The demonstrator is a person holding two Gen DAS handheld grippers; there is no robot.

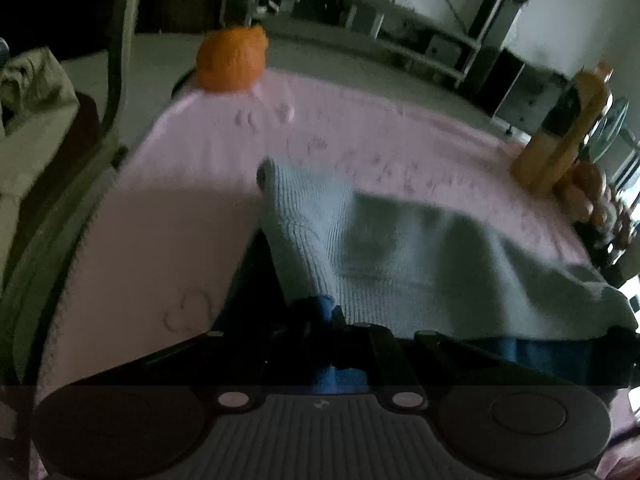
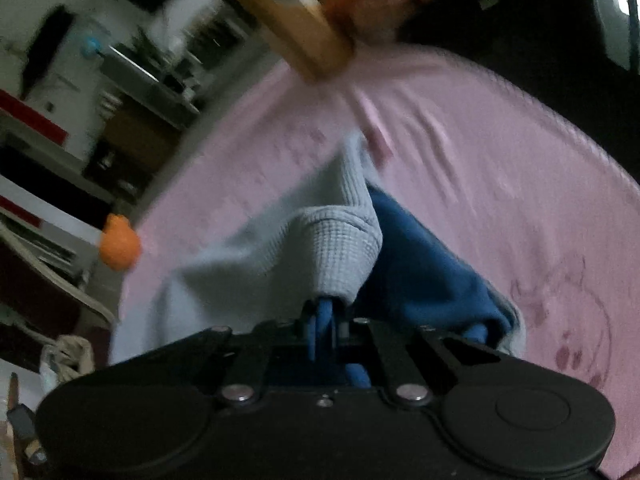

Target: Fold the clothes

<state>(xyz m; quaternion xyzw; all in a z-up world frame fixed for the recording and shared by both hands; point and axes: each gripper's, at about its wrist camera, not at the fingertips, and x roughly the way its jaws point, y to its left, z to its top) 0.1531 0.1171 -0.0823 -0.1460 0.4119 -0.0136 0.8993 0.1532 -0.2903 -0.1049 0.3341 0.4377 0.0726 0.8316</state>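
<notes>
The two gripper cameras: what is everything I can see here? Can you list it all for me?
Garment: one, pale grey waffle knit with blue inner side, on the pink cloth, pinched at two edges.
Pink cloth: one, with faint printed figures, covering the surface.
Orange object: one, at the cloth's far corner; too blurred to name.
Wooden stand: one, tan, at the far right edge.
Shelving: pale, in the background.
Left gripper: black, shut on the garment.
Right gripper: black, shut on the garment.

Waffle-knit pale cloth garment [image 2: 336, 240]; smooth pink printed sheet [image 1: 168, 200]; matt black plastic hand-held gripper [image 2: 322, 320].
</notes>
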